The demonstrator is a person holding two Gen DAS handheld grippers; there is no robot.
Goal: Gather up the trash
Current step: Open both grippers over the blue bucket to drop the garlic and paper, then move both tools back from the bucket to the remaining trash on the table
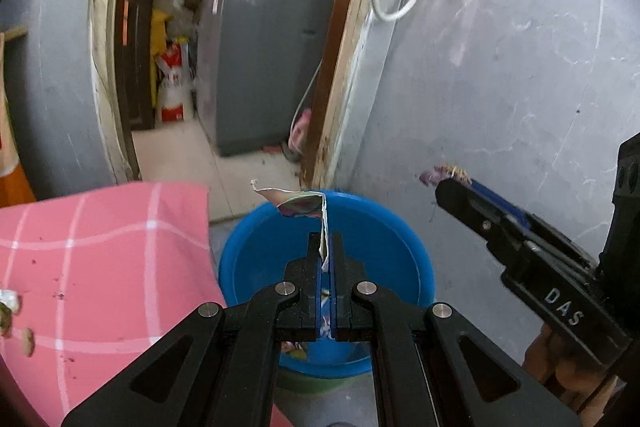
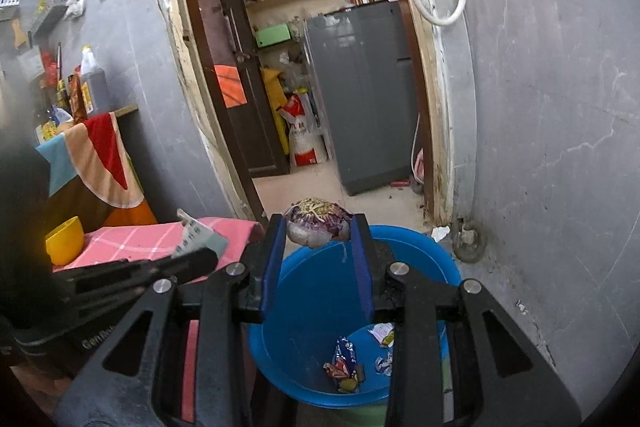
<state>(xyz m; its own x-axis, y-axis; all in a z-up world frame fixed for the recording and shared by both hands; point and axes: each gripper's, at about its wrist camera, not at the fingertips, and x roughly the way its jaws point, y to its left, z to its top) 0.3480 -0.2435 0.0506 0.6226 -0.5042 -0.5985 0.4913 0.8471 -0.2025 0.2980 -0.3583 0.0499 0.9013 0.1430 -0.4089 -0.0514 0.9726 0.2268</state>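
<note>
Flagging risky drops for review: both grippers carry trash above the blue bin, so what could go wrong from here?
1. The left gripper pinches only one edge of the torn wrapper; the light paper may flutter past the blue bin onto the pink checked cloth.
2. The onion piece sits at the very tips of the right gripper, near the bin's far rim, so it might fall outside.

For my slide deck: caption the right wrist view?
Right claw grips a purple onion piece above the blue bin holding wrappers.
</note>
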